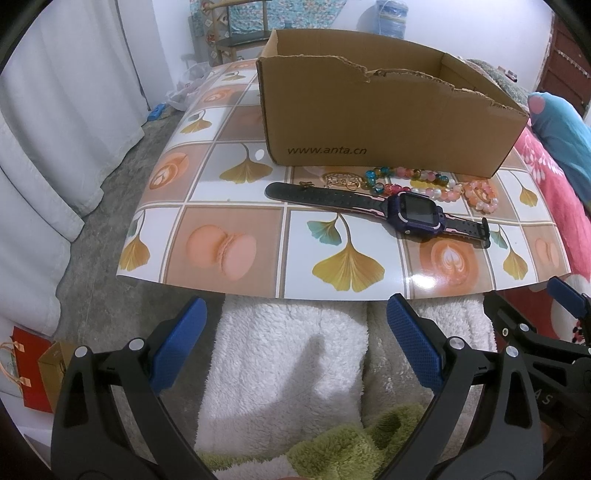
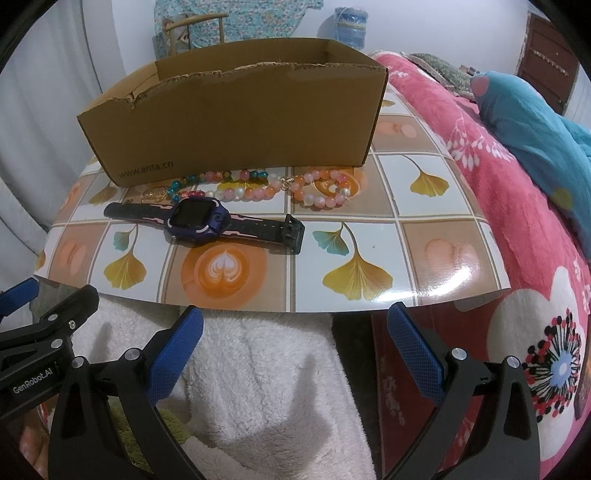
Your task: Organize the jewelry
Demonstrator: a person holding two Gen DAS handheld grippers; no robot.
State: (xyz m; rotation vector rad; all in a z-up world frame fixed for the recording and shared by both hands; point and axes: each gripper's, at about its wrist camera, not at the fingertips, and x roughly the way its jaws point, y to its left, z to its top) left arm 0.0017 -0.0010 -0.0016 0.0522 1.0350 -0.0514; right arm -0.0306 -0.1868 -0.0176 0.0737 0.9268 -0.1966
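A dark purple smartwatch (image 1: 413, 210) (image 2: 199, 220) lies flat on the patterned table sheet (image 1: 229, 240) (image 2: 369, 229). Behind it lie bead bracelets in pink, orange and white (image 1: 476, 194) (image 2: 321, 190), a blue-green beaded string (image 1: 380, 177) (image 2: 188, 182) and a small gold chain (image 1: 341, 180) (image 2: 155, 194). An open cardboard box (image 1: 376, 122) (image 2: 236, 122) stands just beyond them. My left gripper (image 1: 295, 325) and right gripper (image 2: 295, 328) hover open below the table's near edge, over a white fleece blanket (image 1: 288, 362) (image 2: 266, 373), holding nothing.
A pink floral bedspread (image 2: 498, 192) with a teal cushion (image 2: 535, 118) lies to the right. Grey floor and white curtains (image 1: 55, 129) are on the left, with red and gold gift bags (image 1: 33, 373) at lower left. A chair (image 1: 236, 33) stands behind the box.
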